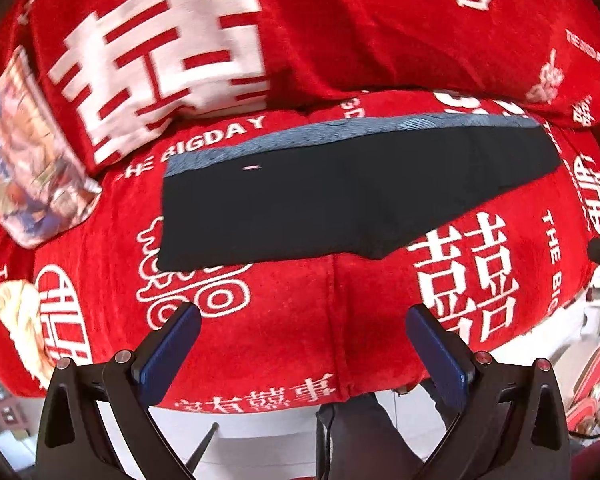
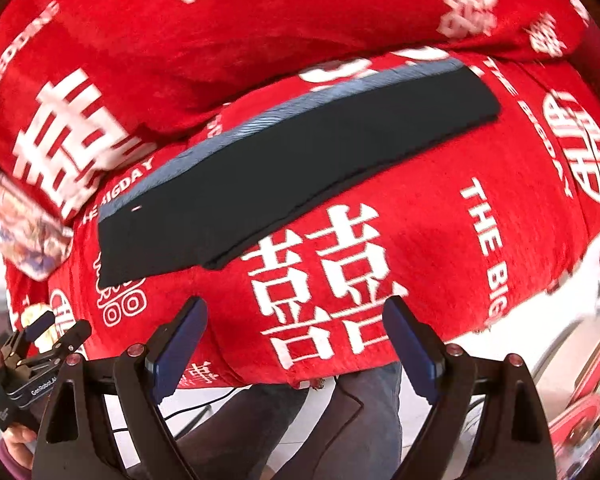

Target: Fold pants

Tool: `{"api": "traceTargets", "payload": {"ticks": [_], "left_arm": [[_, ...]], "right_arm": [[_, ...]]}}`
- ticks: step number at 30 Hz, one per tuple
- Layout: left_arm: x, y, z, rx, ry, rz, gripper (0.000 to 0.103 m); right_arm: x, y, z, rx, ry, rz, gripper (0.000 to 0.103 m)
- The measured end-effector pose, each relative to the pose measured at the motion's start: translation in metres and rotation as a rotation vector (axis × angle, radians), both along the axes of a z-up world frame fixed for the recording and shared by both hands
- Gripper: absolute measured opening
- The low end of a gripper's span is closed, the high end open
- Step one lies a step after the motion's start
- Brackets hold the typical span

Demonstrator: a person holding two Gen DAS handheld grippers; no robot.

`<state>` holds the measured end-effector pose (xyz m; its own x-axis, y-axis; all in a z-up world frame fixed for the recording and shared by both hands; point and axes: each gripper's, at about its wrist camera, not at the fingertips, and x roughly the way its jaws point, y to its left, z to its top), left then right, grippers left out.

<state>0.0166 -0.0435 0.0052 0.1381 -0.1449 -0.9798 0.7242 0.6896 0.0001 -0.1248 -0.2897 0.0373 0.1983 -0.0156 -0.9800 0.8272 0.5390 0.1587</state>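
Black fabric pants (image 1: 340, 200) lie folded into a long flat strip on the red plush blanket printed with white characters and "THE BIGDAY" lettering (image 1: 300, 320). A grey-blue ribbed band (image 1: 300, 136) runs along the strip's far edge. Near edge stepped: wider at the left end, narrowing toward the right.

Left gripper (image 1: 302, 332): blue-padded fingers spread wide, nothing between them. It hangs over bare blanket on the near side of the pants, apart from the cloth.

Right gripper (image 2: 296, 328): jaws also spread wide and empty, above the blanket's large white character, near side of the pants, not touching them.

Red pillow with a large white character (image 1: 160, 60) sits far left, behind the pants; its near edge lies just beside the ribbed band. A multicoloured printed cushion (image 1: 28, 160) lies at the left. In the right wrist view the left gripper's black frame shows at the lower left, a hand (image 2: 18, 446) below it.
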Motion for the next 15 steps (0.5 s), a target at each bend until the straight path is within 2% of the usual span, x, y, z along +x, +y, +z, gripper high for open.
{"api": "traceTargets", "payload": {"ticks": [8,15], "left_arm": [[-0.022,-0.042,-0.013,0.056,0.016,-0.086,0.103],[-0.037,-0.089,-0.016,0.110,-0.003,-0.074,0.103]], "right_arm": [[-0.059,-0.024,-0.011,0.034,0.007,-0.151,0.091],[-0.104,-0.089,-0.017,0.046,-0.104,-0.239,0.091]]}}
